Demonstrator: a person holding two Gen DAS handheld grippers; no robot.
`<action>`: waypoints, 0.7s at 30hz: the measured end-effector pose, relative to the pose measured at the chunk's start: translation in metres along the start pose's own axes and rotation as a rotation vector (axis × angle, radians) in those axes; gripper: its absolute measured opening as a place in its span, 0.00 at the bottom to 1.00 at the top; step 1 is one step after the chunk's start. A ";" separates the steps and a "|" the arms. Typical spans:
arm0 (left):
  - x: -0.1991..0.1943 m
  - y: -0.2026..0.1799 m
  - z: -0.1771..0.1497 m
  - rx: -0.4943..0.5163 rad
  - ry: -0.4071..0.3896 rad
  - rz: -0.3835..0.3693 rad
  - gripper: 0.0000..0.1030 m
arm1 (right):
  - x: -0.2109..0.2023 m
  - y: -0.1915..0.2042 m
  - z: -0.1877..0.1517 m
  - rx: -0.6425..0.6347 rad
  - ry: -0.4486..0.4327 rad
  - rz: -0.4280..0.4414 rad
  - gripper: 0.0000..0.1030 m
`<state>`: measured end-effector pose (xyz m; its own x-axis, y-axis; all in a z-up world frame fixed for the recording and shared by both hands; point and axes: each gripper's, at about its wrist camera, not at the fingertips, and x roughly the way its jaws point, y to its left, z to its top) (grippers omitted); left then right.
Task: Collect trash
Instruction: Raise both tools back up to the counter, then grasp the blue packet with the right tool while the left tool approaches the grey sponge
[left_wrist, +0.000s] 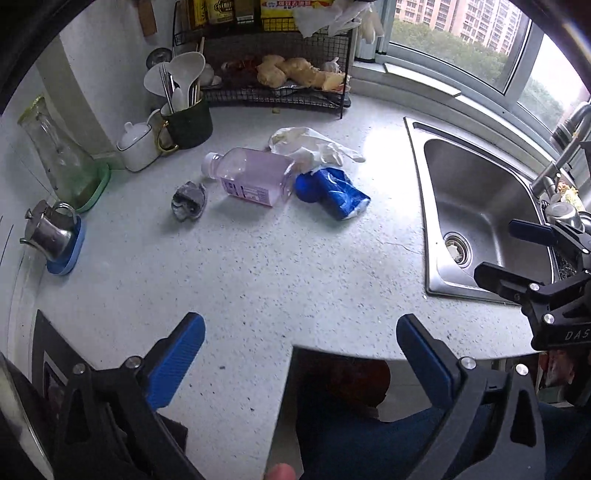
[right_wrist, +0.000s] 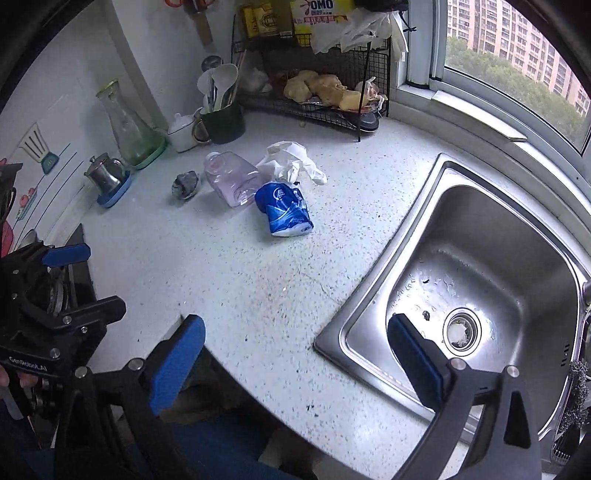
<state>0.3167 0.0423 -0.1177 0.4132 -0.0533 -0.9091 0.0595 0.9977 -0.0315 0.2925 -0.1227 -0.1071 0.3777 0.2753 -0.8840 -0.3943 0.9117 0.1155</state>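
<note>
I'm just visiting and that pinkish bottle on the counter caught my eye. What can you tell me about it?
The plastic bottle lies on its side on the speckled counter, white cap pointing toward the utensil mug. It is clear with a pale pink tint, squarish in body, and carries a printed label. Whether liquid is inside cannot be told. Its base meets the crushed blue packet; a crumpled white bag lies just behind. Nothing grips it.

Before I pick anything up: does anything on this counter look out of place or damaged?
Yes. A cluster of litter lies mid-counter: a pink plastic bottle on its side, a crushed blue can against its base, a crumpled white plastic glove behind them, and a grey crumpled wad left of the bottle. No spill shows.
</note>
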 end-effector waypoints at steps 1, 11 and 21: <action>0.005 0.007 0.008 -0.006 0.005 -0.009 1.00 | 0.003 0.000 0.005 0.002 0.005 0.001 0.96; 0.051 0.054 0.065 -0.018 0.057 -0.049 1.00 | 0.058 0.008 0.061 0.000 0.082 0.027 0.96; 0.094 0.092 0.078 -0.042 0.102 -0.112 1.00 | 0.117 0.008 0.088 -0.045 0.201 0.021 0.96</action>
<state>0.4318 0.1261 -0.1737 0.3113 -0.1619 -0.9364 0.0613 0.9868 -0.1502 0.4070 -0.0561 -0.1694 0.1956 0.2235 -0.9549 -0.4390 0.8907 0.1185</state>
